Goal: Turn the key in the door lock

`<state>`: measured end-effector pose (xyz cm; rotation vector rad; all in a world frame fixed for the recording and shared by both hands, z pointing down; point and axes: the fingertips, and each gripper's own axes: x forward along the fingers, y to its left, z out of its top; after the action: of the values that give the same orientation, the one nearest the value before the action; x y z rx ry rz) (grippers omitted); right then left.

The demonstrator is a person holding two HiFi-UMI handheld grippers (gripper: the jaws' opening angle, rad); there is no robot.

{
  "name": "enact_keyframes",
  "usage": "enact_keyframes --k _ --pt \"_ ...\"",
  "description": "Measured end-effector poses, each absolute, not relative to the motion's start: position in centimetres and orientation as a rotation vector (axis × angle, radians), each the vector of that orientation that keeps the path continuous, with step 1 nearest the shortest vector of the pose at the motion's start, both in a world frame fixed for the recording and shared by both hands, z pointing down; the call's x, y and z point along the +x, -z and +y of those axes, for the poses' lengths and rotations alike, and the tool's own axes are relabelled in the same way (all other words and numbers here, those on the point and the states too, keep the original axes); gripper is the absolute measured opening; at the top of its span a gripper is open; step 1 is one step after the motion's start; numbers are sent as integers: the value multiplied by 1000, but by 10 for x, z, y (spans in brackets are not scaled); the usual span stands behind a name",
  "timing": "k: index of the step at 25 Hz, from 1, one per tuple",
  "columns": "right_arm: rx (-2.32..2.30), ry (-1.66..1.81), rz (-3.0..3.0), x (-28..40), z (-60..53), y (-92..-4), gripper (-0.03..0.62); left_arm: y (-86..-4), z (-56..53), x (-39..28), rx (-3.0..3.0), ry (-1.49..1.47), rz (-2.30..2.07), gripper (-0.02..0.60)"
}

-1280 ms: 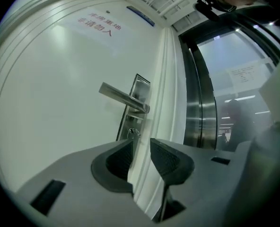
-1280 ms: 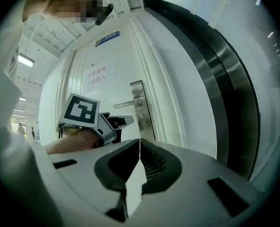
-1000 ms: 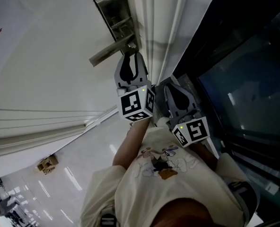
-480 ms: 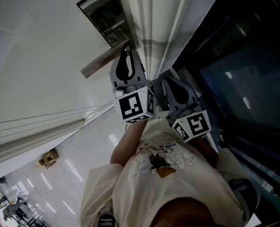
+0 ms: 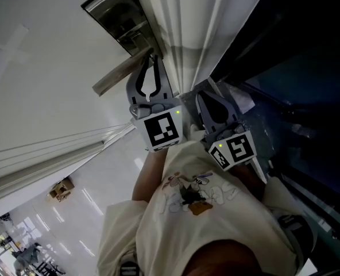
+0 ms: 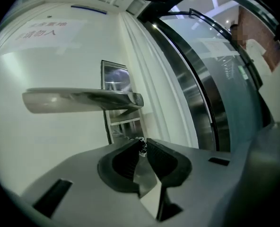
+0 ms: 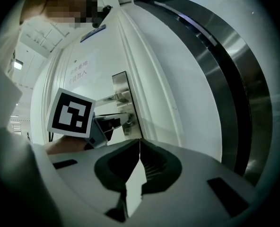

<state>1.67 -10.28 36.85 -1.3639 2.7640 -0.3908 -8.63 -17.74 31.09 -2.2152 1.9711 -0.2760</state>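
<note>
The white door (image 5: 49, 68) fills the head view, and its steel lock plate (image 5: 114, 17) and lever handle (image 5: 119, 75) now sit higher and further left than a second ago. Just under the handle, the left tool (image 5: 153, 59) has rolled about its own axis, its marker cube now square-on. It is clenched on the small key (image 6: 142, 145) at the lock, so the turn seems under way. The right tool (image 7: 139, 145) hangs beside it, pinched together on nothing.
</note>
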Motion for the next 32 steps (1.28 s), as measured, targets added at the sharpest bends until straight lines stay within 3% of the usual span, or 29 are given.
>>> enact_keyframes --k 17,32 --pt "-1322 396 2772 12 -107 -368 8 -319 -178 -75 -1948 934 1519 52" --pt "-1290 404 2784 1 -103 -368 8 -326 -175 -70 -1651 1180 1161 29"
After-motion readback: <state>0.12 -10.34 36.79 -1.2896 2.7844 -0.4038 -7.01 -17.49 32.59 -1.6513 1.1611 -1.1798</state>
